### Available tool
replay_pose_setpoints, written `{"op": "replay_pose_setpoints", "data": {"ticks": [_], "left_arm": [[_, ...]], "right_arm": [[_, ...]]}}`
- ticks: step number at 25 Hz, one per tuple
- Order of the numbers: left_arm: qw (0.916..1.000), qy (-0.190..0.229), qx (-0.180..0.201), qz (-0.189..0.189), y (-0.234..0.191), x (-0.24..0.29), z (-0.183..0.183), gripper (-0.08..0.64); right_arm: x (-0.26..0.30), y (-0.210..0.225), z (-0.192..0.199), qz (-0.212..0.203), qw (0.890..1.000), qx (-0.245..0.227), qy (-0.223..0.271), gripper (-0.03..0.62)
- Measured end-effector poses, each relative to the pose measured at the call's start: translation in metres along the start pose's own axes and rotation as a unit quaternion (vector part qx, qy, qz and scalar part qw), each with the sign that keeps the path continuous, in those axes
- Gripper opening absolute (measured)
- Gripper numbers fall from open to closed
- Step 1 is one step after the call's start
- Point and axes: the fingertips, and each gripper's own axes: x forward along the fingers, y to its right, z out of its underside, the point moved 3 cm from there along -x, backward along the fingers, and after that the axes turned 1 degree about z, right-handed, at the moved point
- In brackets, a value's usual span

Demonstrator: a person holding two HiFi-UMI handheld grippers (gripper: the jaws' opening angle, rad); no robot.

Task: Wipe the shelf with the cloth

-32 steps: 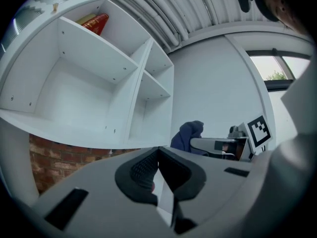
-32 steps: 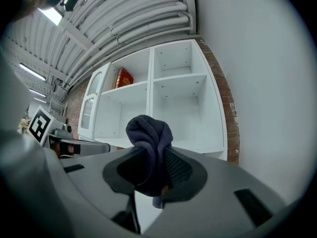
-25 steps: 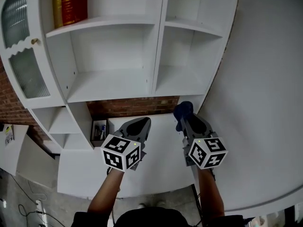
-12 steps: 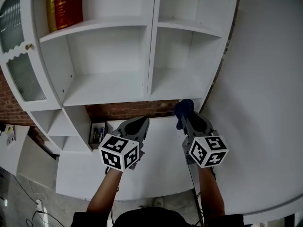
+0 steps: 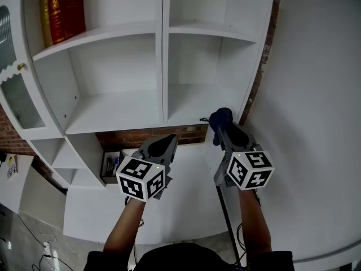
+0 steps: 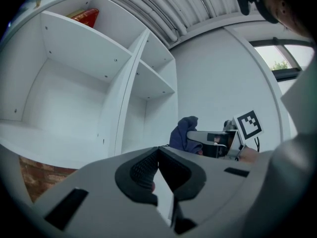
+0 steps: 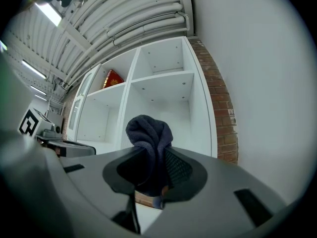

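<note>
A dark blue cloth (image 5: 220,117) is bunched at the tip of my right gripper (image 5: 223,124), which is shut on it; the same cloth (image 7: 148,138) bulges up between the jaws in the right gripper view. It hangs just in front of the lower right shelf (image 5: 192,103) of the white shelf unit (image 5: 159,55), at its front edge. My left gripper (image 5: 163,144) is lower and to the left, below the shelf, shut with nothing in it. From the left gripper view the cloth (image 6: 183,133) and the right gripper (image 6: 210,142) show to the right.
Red and yellow books (image 5: 56,10) stand on the upper left shelf. A glass cabinet door (image 5: 17,92) is at the far left. A small box of pens (image 5: 111,165) sits on the white desk (image 5: 141,208) below. A plain white wall (image 5: 316,123) runs along the right.
Both grippers have risen toward the shelf unit. The right gripper with the cloth now sits at the lower right shelf's front edge.
</note>
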Motion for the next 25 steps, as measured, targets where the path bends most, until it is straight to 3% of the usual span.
{"op": "replay_pose_setpoints", "data": {"ticks": [5,12,19,25], "left_arm": [[1.0,0.002,0.003,-0.001,-0.004,0.018,-0.002,0.017],[0.9999,0.001,0.011,0.001,-0.006,0.039,-0.001,0.017],[0.9998,0.007,0.021,0.003,-0.006,0.061,-0.007,0.017],[0.9998,0.004,0.02,0.001,-0.008,0.075,-0.001,0.017]], "right_arm": [[0.02,0.025,0.003,0.009,1.0,-0.005,-0.001,0.109],[0.042,0.054,0.013,0.052,0.998,-0.035,-0.022,0.11],[0.059,0.069,0.021,0.084,0.99,-0.085,-0.075,0.11],[0.068,0.081,0.034,0.084,0.988,-0.071,-0.108,0.115]]}}
